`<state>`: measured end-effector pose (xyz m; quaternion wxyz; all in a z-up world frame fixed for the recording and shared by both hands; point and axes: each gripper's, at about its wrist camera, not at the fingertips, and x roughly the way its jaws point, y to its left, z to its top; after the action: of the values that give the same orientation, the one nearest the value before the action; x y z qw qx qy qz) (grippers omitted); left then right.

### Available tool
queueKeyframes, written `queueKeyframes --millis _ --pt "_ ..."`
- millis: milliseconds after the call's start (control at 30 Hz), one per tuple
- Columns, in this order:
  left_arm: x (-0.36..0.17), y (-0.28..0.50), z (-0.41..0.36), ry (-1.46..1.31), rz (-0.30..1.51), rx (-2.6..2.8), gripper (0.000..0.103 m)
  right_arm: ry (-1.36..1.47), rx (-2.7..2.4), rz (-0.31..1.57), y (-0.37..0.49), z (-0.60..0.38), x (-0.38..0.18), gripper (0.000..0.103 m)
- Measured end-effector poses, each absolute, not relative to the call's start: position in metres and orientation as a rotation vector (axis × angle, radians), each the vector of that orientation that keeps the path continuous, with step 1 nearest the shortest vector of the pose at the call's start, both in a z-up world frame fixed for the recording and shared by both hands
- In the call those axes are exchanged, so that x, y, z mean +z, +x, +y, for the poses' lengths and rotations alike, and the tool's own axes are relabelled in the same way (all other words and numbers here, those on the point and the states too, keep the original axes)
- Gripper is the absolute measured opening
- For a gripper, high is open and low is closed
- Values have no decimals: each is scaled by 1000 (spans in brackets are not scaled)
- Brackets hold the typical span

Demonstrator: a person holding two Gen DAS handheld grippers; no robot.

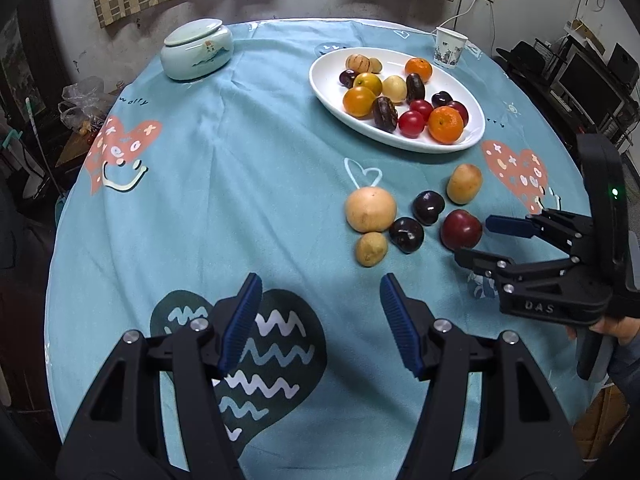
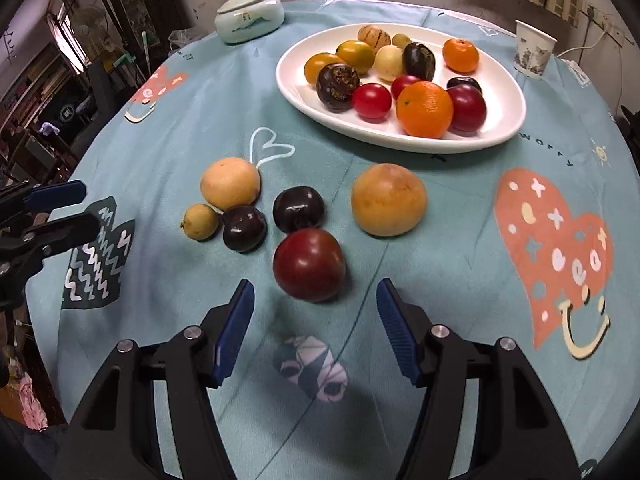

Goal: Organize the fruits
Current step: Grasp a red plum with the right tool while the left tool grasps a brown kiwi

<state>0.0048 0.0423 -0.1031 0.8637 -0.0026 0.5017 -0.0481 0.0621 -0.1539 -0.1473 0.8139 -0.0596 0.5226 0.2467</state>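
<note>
A white oval plate (image 1: 320,80) (image 2: 512,124) holds several fruits: oranges, red tomatoes, dark plums. Loose fruits lie on the cloth in front of it: a red plum (image 2: 309,265) (image 1: 461,229), two dark plums (image 2: 298,208) (image 2: 244,227), two tan round fruits (image 2: 389,199) (image 2: 230,183) and a small yellow one (image 2: 201,221). My right gripper (image 2: 315,300) (image 1: 472,240) is open and empty, its jaws just short of the red plum. My left gripper (image 1: 320,296) (image 2: 80,208) is open and empty, above the cloth, left of the loose fruits.
A lidded pale green jar (image 1: 197,49) (image 2: 249,16) stands at the back left. A paper cup (image 1: 450,47) (image 2: 533,49) stands at the back right beside the plate. The round table has a blue patterned cloth (image 1: 224,184). Clutter and furniture surround the table.
</note>
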Motion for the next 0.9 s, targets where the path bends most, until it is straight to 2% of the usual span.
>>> queueKeyframes --millis 133,167,233,900 --pt "-108 6 43 -14 1064 -90 63 -167 535 1133 70 -147 -153 64" --pt "-109 7 43 -16 1069 -90 63 -178 537 1133 70 -146 -155 60" --pt "-113 9 40 -13 1078 -93 63 -192 567 1142 72 -143 -158 38" --pt "-164 58 3 54 1158 -148 61 -40 541 1152 48 -186 -144 38"
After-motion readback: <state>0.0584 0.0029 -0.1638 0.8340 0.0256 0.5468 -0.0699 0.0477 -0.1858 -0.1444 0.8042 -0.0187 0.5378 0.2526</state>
